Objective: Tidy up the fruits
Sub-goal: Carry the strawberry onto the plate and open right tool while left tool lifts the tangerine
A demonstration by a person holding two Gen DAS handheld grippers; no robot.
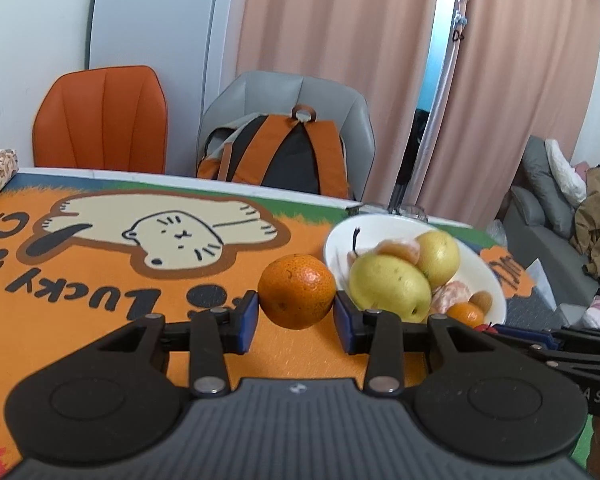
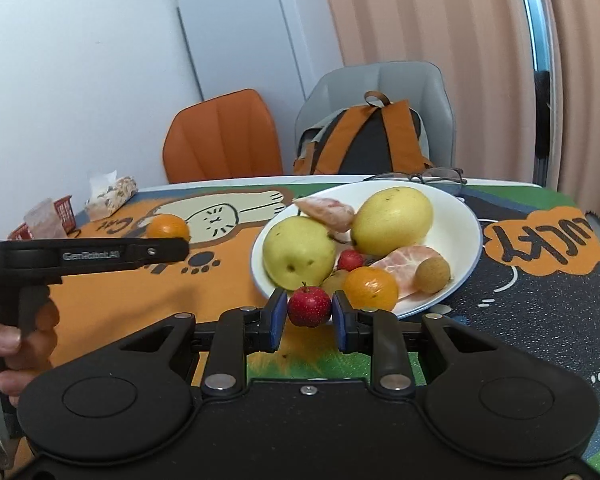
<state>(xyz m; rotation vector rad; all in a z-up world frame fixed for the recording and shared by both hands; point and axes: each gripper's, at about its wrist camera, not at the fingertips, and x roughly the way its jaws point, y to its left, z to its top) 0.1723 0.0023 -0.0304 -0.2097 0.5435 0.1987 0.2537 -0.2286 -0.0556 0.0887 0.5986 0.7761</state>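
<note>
Orange (image 1: 296, 291): round, dimpled peel, pinched between the blue pads of the left gripper (image 1: 295, 316), jaws partly closed on it, held clear above the tabletop (image 1: 100, 320). Small red fruit (image 2: 309, 306): smooth, glossy, short stem, clamped in the right gripper (image 2: 309, 316), jaws drawn narrow around it, just at the near rim of the plate (image 2: 470, 216). White, shallow, round plate at 1 o'clock from the orange, loaded with two yellow-green pears (image 2: 298, 251), peeled citrus segments (image 2: 404, 264), a second small orange (image 2: 370, 287) and a brown rough-skinned fruit (image 2: 432, 275). Cartoon-cat mat (image 1: 172, 240), orange and matte, spread across the tabletop. Backpack (image 1: 284, 152) on a grey chair (image 1: 332, 92) at 12 o'clock.
</note>
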